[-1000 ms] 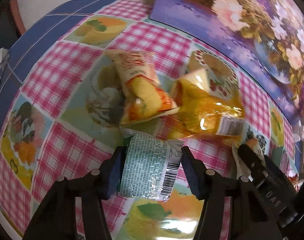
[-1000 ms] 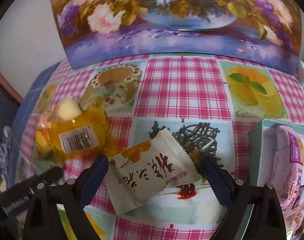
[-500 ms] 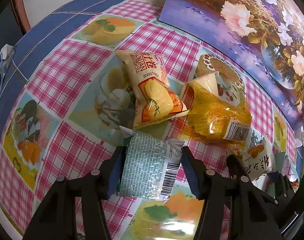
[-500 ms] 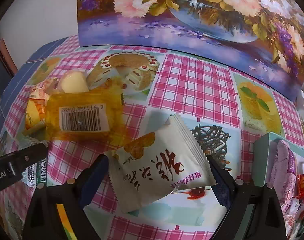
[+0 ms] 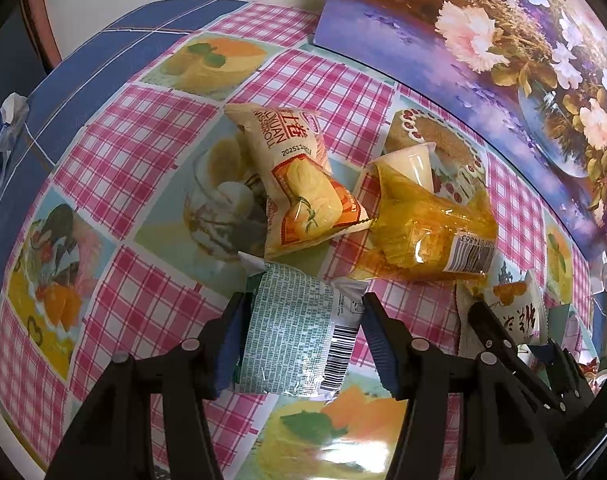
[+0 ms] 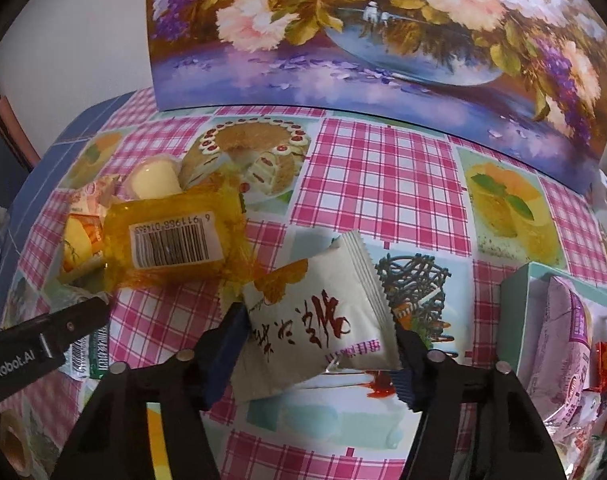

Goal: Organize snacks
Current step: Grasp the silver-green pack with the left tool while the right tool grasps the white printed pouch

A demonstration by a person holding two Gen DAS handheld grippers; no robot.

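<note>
My left gripper [image 5: 303, 312] is shut on a green-and-white snack packet [image 5: 299, 332] with a barcode, held just over the checked tablecloth [image 5: 151, 152]. My right gripper [image 6: 317, 328] is closing its jaws on a white packet with red characters [image 6: 315, 312]. Both blue pads touch the packet's edges, and the packet bulges between them. This packet also shows at the right of the left wrist view [image 5: 515, 312]. An orange jelly bag [image 6: 175, 236] and a yellow roll packet [image 5: 299, 184] lie on the cloth beyond both grippers.
A teal box [image 6: 515, 300] stands at the right and holds a pink packet [image 6: 571, 332] and other snacks. A flower painting [image 6: 383, 40] leans along the table's far edge. The left gripper's finger [image 6: 63, 320] reaches in at the left of the right wrist view.
The right gripper's jaws have drawn in from wide apart until they pinch the white packet, which now buckles. The left gripper still holds the green packet in place.
</note>
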